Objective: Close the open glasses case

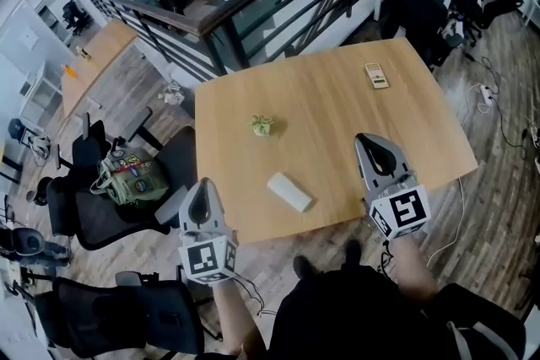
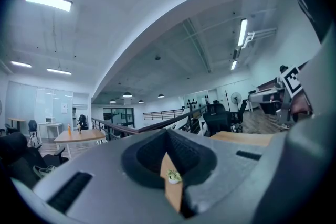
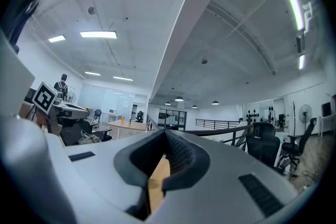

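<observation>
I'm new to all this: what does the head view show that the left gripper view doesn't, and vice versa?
Only head view: the white case, a small flat box, a backpack. Only left gripper view: ceiling lights. Both: the table, the little plant, and the left claw, shut and empty.

my left tongs [image 2: 168, 132] point level, their jaws closed together with nothing gripped. through the slit behind the tips i see a strip of wooden bench [image 2: 172, 195] with a small green thing [image 2: 172, 177] on it. beyond stand a railing [image 2: 157, 126] and a black chair [image 2: 216, 118].
</observation>
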Motion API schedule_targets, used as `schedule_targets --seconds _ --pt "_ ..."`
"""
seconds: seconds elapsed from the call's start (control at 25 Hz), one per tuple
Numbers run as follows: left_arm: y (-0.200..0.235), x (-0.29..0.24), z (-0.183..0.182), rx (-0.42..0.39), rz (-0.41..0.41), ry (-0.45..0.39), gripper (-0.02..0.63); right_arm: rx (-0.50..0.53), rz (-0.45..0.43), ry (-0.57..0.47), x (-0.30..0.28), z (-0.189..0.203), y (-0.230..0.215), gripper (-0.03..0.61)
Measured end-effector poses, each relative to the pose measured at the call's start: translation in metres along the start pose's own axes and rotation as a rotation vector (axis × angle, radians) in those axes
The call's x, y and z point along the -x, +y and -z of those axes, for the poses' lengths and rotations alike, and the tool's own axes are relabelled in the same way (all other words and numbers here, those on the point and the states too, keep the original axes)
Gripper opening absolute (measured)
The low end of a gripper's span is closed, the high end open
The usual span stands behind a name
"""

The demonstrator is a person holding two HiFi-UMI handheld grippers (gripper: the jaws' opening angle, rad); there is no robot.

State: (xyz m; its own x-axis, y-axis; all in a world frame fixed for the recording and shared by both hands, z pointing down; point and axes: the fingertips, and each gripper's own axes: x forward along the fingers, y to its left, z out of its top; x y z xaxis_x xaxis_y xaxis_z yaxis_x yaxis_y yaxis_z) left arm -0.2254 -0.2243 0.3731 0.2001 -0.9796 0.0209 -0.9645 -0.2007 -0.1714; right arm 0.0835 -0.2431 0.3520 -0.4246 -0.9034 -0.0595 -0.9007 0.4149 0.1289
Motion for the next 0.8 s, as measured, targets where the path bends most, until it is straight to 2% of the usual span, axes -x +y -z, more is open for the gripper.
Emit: schedule_targets --seconds 0.8 --pt "-0.0017 0.0008 -0.0001 -0.002 -0.002 0.002 0.0 -0.002 -0.01 0.007 -0.0024 0.0041 0.0061 0.015"
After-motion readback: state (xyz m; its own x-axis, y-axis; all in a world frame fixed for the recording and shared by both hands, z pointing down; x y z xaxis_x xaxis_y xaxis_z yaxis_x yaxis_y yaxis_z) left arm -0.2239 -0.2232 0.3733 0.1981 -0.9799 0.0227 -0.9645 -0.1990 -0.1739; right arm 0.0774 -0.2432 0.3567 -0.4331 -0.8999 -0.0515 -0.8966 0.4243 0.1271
